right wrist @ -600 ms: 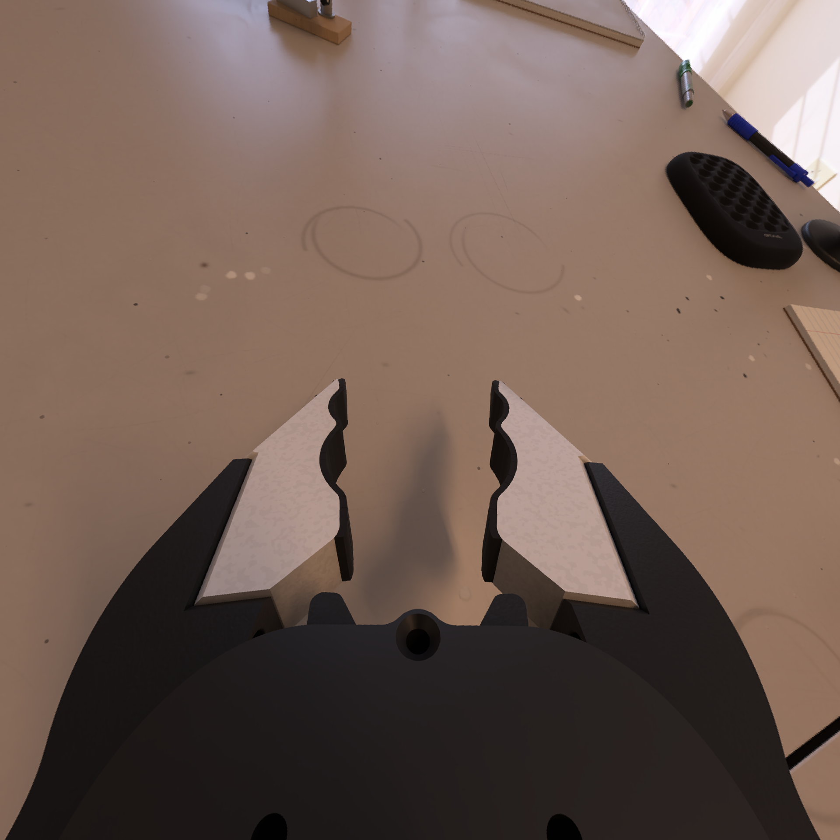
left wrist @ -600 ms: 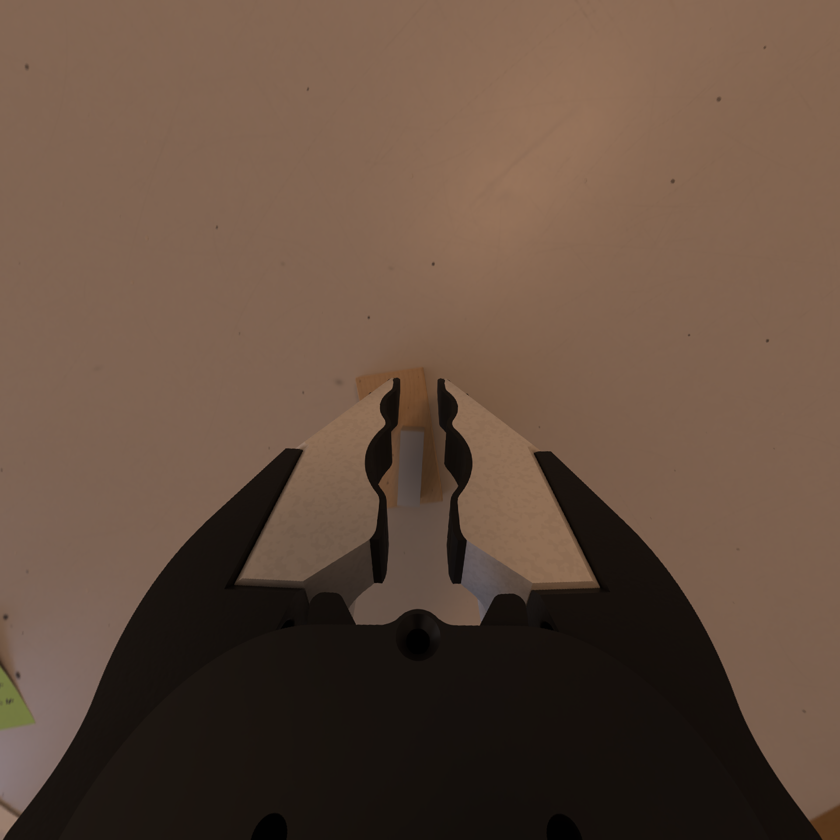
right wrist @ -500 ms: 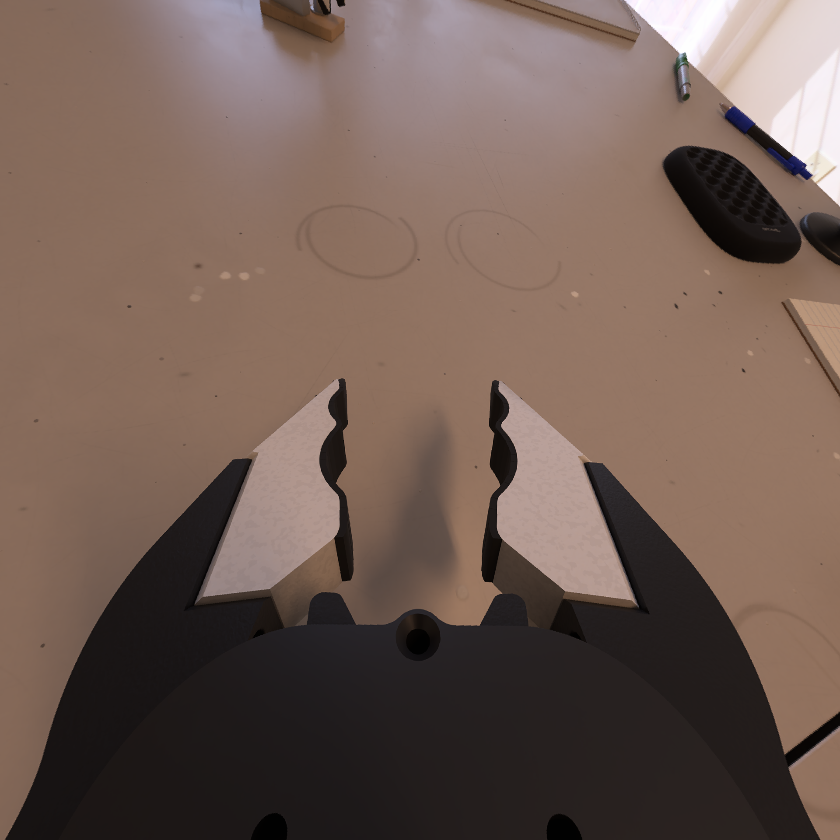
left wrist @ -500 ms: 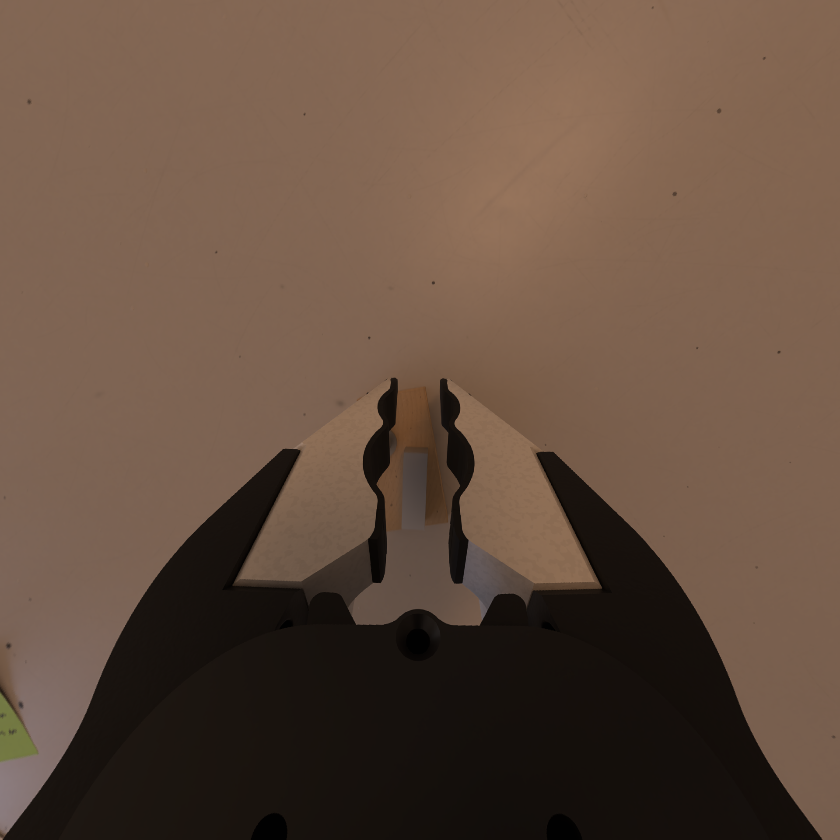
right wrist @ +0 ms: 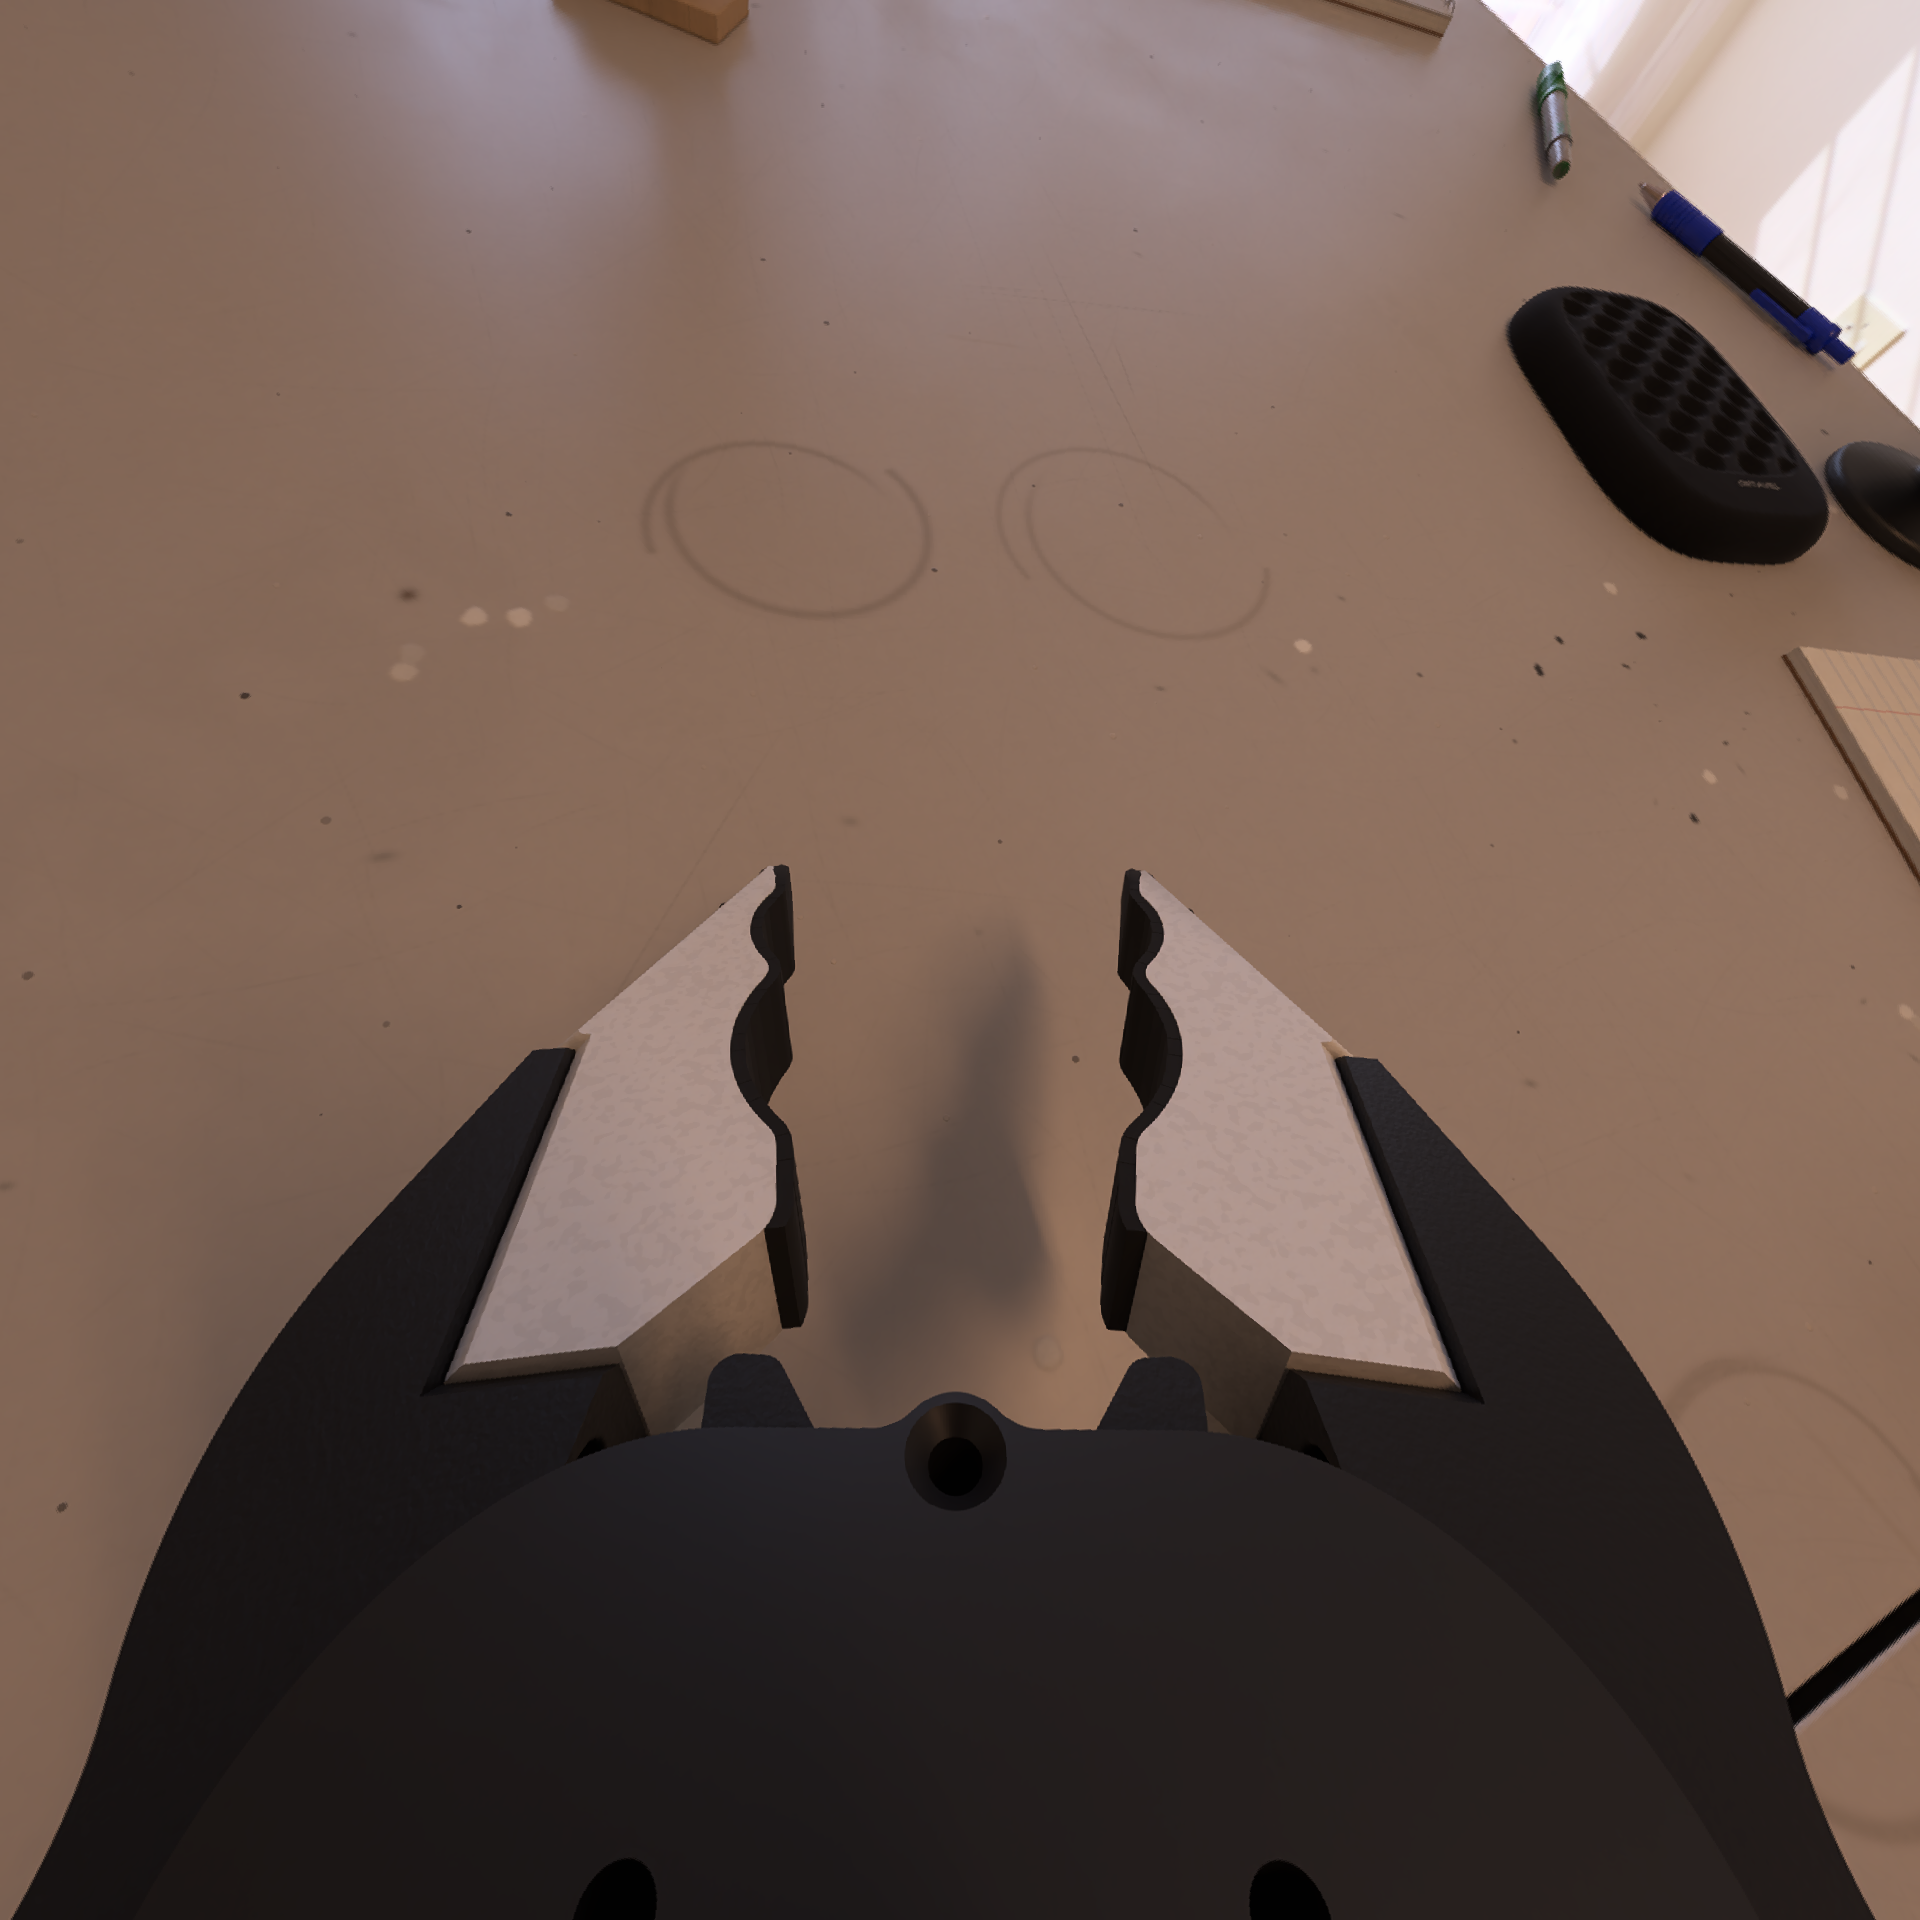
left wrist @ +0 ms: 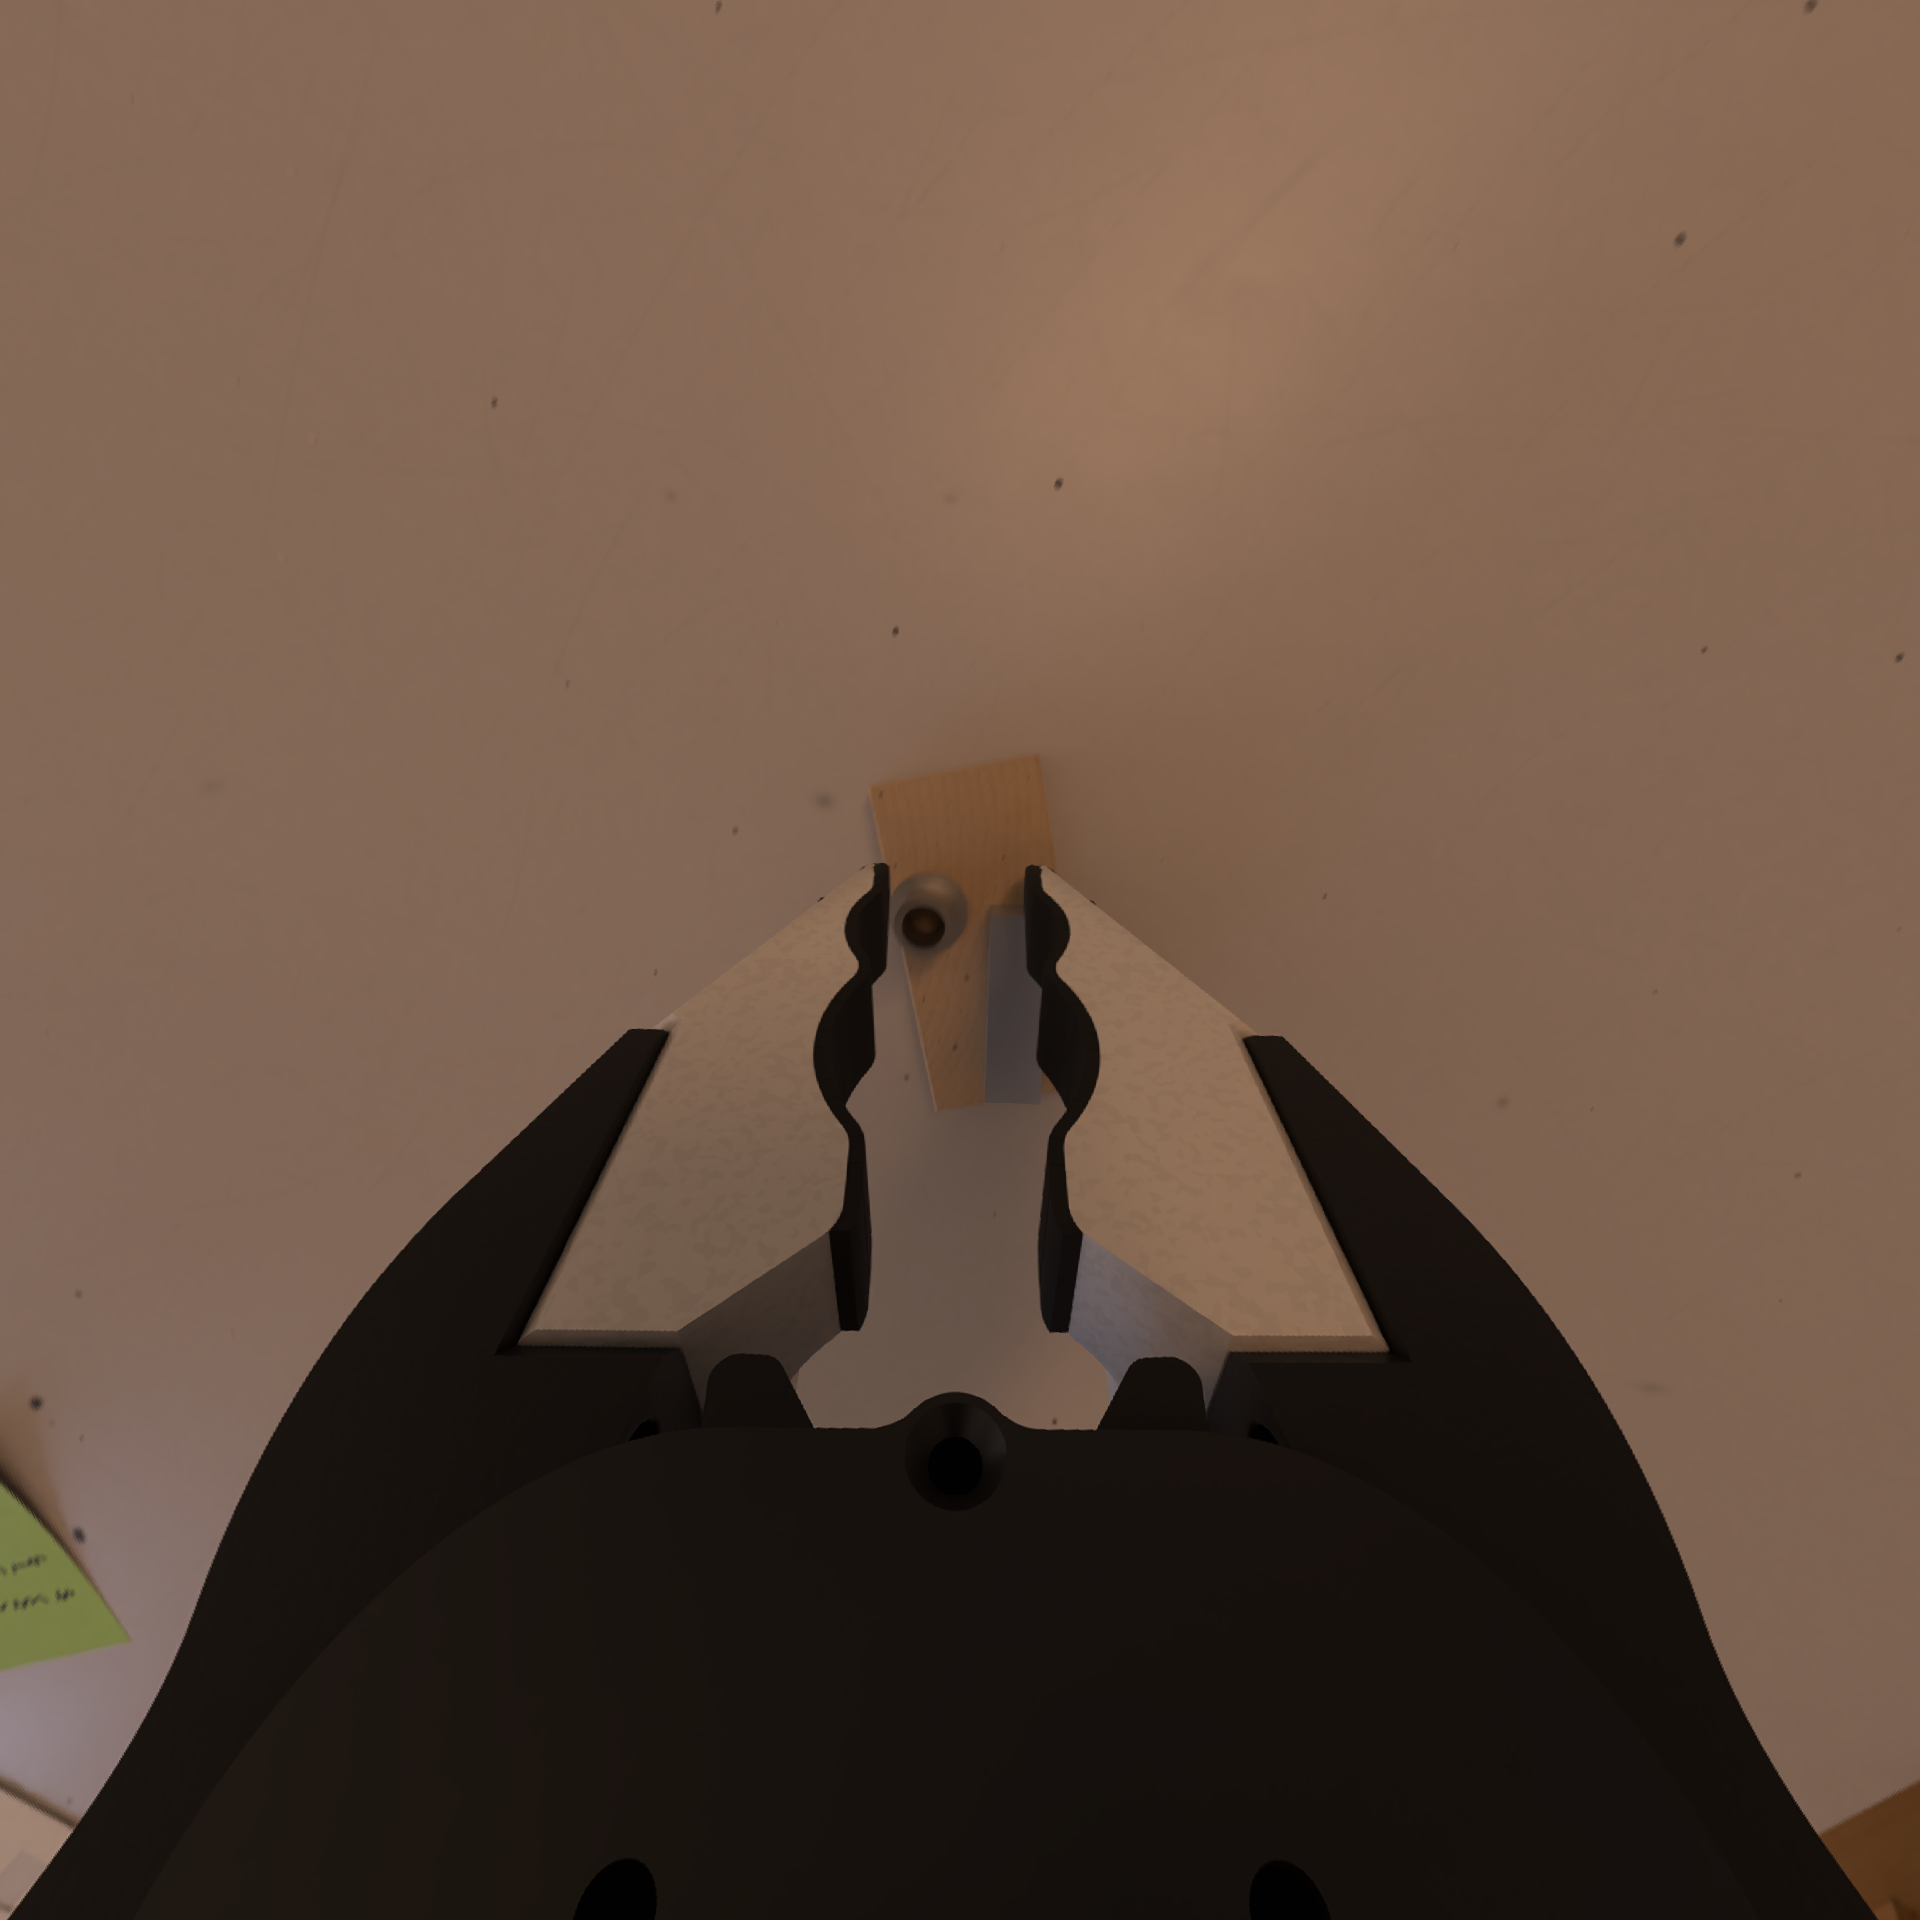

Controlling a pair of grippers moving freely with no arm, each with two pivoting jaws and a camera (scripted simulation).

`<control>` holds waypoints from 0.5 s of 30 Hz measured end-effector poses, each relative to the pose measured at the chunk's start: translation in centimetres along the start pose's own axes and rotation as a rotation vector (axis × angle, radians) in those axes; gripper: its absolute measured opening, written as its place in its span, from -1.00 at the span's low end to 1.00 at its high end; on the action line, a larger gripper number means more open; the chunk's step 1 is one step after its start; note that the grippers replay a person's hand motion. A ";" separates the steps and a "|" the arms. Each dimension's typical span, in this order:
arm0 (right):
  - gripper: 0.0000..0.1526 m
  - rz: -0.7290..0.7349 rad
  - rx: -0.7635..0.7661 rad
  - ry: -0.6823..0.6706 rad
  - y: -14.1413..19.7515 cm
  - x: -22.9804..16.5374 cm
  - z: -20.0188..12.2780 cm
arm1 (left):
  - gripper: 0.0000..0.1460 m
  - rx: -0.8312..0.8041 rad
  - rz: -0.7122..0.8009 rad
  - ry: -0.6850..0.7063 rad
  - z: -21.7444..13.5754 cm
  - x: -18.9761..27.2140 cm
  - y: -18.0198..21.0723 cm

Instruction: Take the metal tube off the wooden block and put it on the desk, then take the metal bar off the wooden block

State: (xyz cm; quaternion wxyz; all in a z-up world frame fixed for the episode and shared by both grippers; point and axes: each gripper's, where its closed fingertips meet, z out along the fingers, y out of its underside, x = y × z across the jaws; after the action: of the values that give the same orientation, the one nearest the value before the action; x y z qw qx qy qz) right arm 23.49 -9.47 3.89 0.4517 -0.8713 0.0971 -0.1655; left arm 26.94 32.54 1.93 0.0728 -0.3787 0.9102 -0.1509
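Observation:
In the left wrist view I look straight down on the light wooden block point(left wrist: 961, 831) on the desk. The metal tube point(left wrist: 925, 916) stands in it, seen end-on, close to my left finger's tip. The grey metal bar point(left wrist: 1013, 1013) stands beside it, right against my right finger. My left gripper point(left wrist: 956, 878) is partly open, with both pieces between its fingertips, and grips nothing that I can see. My right gripper point(right wrist: 956, 883) is wide open and empty, low over the bare desk. A corner of the block point(right wrist: 675, 12) shows at the top edge of the right wrist view.
A green sticky note point(left wrist: 52, 1600) lies at the lower left. On the right stand a black perforated pad point(right wrist: 1662, 426), a blue pen point(right wrist: 1745, 275), a green marker point(right wrist: 1551, 120), a dark round object point(right wrist: 1886, 499) and a gridded mat point(right wrist: 1870, 748). Two ring marks point(right wrist: 790, 530) stain the desk.
My left gripper's jaws have widened and shifted, so the tube now shows beside the bar and more of the block is seen. My right gripper has moved slightly forward, still open.

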 end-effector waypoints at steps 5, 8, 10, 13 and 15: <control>-0.17 -0.009 -0.008 -0.002 0.1 -0.1 0.1 | -0.43 -0.040 -0.002 -0.002 -0.6 -0.1 1.6; -0.17 -0.010 -0.006 -0.001 0.1 -0.1 0.1 | -0.41 -0.054 -0.004 -0.021 -1.1 -0.5 1.9; -0.17 -0.011 -0.003 0.000 0.0 -0.1 0.0 | -0.41 -0.048 -0.021 -0.031 -1.6 -0.7 1.8; -0.17 -0.015 -0.002 0.000 0.0 -0.2 0.0 | -0.41 -0.064 -0.044 -0.033 -1.9 -0.8 1.9; -0.17 -0.017 -0.002 -0.002 0.0 -0.2 0.0 | -0.43 -0.080 -0.042 -0.032 -1.7 -0.7 2.0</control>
State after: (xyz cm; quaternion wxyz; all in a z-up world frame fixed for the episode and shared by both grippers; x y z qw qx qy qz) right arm 23.31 -9.40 3.79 0.4495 -0.8727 0.0897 -0.1684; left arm 25.71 34.76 2.89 0.0691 -0.4025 0.9062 -0.1098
